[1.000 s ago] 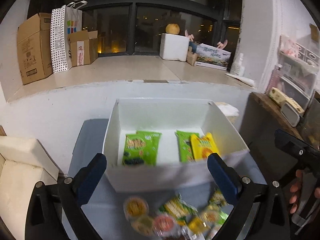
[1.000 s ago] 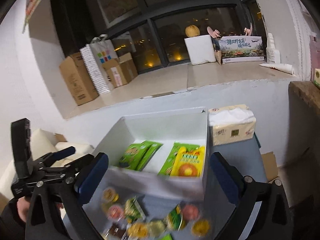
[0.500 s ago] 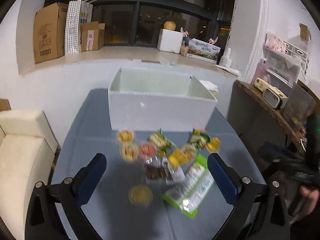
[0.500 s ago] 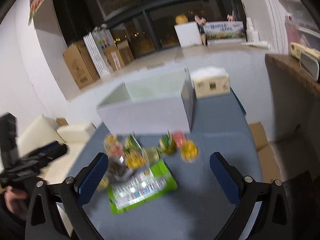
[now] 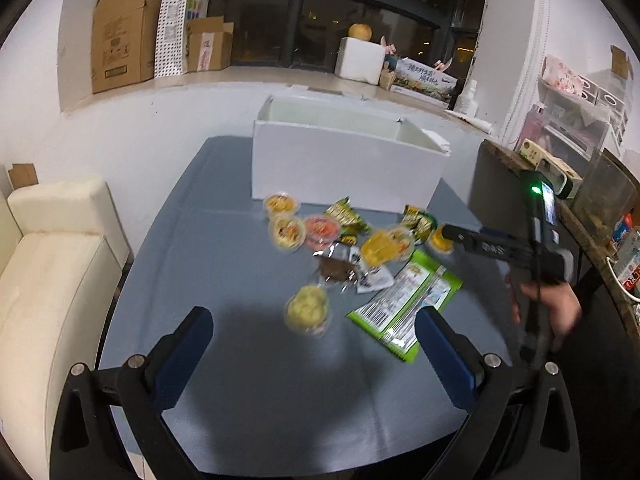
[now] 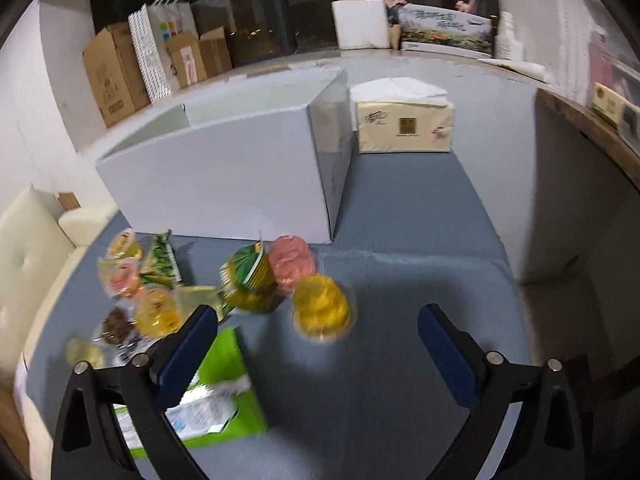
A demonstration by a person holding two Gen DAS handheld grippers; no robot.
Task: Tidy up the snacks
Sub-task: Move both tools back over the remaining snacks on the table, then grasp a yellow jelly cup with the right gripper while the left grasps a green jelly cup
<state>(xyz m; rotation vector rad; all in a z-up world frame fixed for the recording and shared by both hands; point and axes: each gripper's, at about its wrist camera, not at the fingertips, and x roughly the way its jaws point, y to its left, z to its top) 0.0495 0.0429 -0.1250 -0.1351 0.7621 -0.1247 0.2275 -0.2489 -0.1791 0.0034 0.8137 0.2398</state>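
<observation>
A white open box (image 5: pixel 344 164) stands at the back of the blue-grey table (image 5: pixel 224 264); it also shows in the right wrist view (image 6: pixel 224 176). Several snacks lie in front of it: jelly cups, small green packets, a brown packet (image 5: pixel 340 268) and a large green bag (image 5: pixel 404 308). My left gripper (image 5: pixel 314 332) is open and empty, above a pale yellow jelly cup (image 5: pixel 308 308). My right gripper (image 6: pixel 318 332) is open and empty, just above an orange jelly cup (image 6: pixel 322 306), with the green bag (image 6: pixel 208 392) under its left finger.
A tissue pack (image 6: pixel 404 120) sits right of the box. A cream sofa (image 5: pixel 48 264) is left of the table. A wooden shelf (image 5: pixel 560 208) with clutter is on the right. Cardboard boxes (image 5: pixel 120 36) stand on the window ledge behind.
Both grippers have pulled back from above the box and dropped toward the snacks in front of it. The box's inside is now out of sight.
</observation>
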